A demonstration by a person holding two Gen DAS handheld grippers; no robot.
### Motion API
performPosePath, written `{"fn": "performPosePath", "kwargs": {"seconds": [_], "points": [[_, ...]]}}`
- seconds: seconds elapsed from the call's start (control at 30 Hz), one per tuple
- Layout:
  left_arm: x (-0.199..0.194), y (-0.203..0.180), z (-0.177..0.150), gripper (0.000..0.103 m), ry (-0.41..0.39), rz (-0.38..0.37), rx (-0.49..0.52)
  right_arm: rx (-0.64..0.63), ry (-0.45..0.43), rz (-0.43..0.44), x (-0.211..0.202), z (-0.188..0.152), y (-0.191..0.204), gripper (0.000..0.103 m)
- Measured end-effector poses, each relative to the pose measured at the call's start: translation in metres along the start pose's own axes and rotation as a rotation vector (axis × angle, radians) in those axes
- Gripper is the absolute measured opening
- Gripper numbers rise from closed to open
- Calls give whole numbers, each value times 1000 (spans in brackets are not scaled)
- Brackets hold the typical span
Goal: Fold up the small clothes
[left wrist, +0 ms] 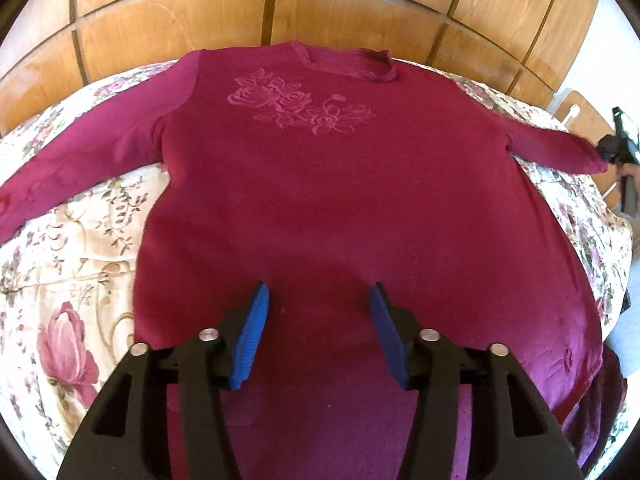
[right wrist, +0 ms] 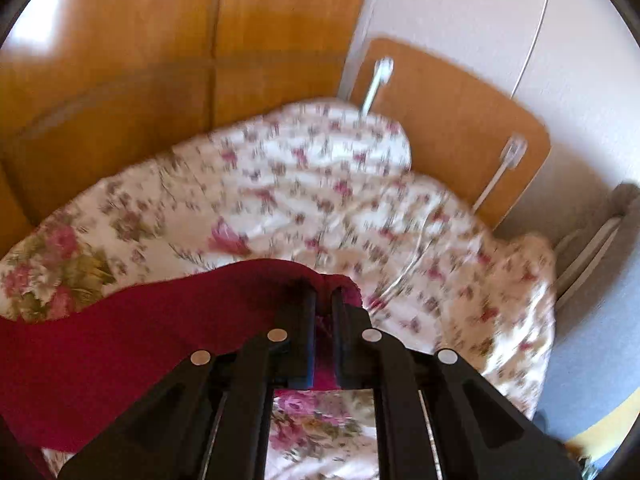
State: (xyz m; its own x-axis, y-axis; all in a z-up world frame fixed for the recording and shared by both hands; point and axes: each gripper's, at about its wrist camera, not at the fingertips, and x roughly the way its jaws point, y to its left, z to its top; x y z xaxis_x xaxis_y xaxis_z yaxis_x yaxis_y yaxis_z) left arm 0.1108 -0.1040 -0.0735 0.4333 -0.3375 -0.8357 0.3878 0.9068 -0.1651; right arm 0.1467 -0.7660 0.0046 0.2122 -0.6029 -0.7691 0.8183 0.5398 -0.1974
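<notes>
A: Where's the garment?

B: The magenta sweater (left wrist: 328, 184) lies front-up on the bed's floral bedspread (left wrist: 68, 264), its collar (left wrist: 348, 62) at twelve o'clock toward the wooden headboard (left wrist: 240, 8) and its hem at six, nearest the left tongs (left wrist: 318, 304). Both sleeves are spread out sideways, which I take as the flattening stage before any fold.

A: And the left tongs?

B: Wide apart and gripping nothing. Their blue pads (left wrist: 254, 336) hover above the lower body of the sweater, around six o'clock. Sitting over the hem like that, they're probably placed to pin or pinch the bottom edge once the sleeve is dealt with.

A: What about the right one?

B: The right tongs (right wrist: 324, 300) are closed narrow on the cuff of the right sleeve (right wrist: 132, 320); red fabric shows between the jaws. In the left wrist view they appear at three o'clock, at the sleeve's far end (left wrist: 560, 148). The sleeve runs fairly straight from the shoulder, so I'd judge it is held by the very tip so the whole length can swing across the chest.

A: Any risk?

B: The right view is blurred, and the grip looks shallow; the cuff might slip.
</notes>
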Motion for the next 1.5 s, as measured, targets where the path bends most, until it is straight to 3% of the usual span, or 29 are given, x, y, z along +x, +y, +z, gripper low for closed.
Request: {"fn": "performPosePath", "kwargs": {"seconds": [0.07, 0.1, 0.2, 0.3, 0.4, 0.47, 0.57, 0.6, 0.63, 0.7, 0.8, 0.87, 0.97, 1.0, 1.07, 1.1, 1.17, 1.23, 1.37, 1.5], "points": [[1, -2, 0, 56, -3, 10, 12, 52, 22, 13, 9, -5, -9, 29], [1, -3, 0, 56, -5, 13, 19, 117, 25, 44, 10, -10, -21, 45], [2, -2, -2, 58, -10, 10, 23, 248, 64, 154, 10, -26, -49, 46], [4, -2, -2, 62, -15, -1, 11, 362, 150, 331, 14, -61, -68, 47], [5, -4, -2, 68, -19, -3, 8, 412, 216, 459, 22, -84, -63, 47], [6, -8, -3, 69, -20, 11, 20, 442, 230, 492, 29, -90, -55, 47], [6, -9, -3, 69, -22, 20, 14, 475, 230, 494, 39, -87, -38, 47], [6, -8, -4, 69, -23, 18, 5, 475, 229, 486, 41, -85, -34, 40], [5, -8, -4, 69, -24, 17, -5, 451, 232, 438, 42, -81, -26, 21], [4, -7, -5, 69, -27, 17, -21, 398, 226, 355, 38, -76, -18, 7], [2, -6, -6, 69, -31, 11, -34, 311, 148, 241, 17, -76, -19, 5], [0, -3, -8, 69, -35, -5, -49, 312, 166, 190, 20, -86, -28, 5], [-5, 3, -8, 69, -38, -32, -67, 297, 170, 199, 22, -96, -30, 6], [-8, 7, -7, 69, -37, -43, -79, 296, 162, 204, 19, -96, -30, 8], [-14, 17, -7, 69, -46, -56, -119, 319, 165, 235, 10, -95, -33, 23], [-19, 25, -8, 69, -56, -61, -148, 327, 148, 236, 2, -95, -34, 46], [-29, 45, -11, 69, -76, -65, -223, 313, 106, 233, -16, -93, -30, 53], [-37, 65, -15, 69, -92, -53, -286, 258, 84, 266, -37, -95, -13, 72], [-59, 129, -32, 69, -128, 47, -474, 98, 49, 350, -79, -112, 39, 76], [-87, 197, -58, 69, -178, 125, -668, -116, 27, 496, -129, -148, 120, 81]]}}
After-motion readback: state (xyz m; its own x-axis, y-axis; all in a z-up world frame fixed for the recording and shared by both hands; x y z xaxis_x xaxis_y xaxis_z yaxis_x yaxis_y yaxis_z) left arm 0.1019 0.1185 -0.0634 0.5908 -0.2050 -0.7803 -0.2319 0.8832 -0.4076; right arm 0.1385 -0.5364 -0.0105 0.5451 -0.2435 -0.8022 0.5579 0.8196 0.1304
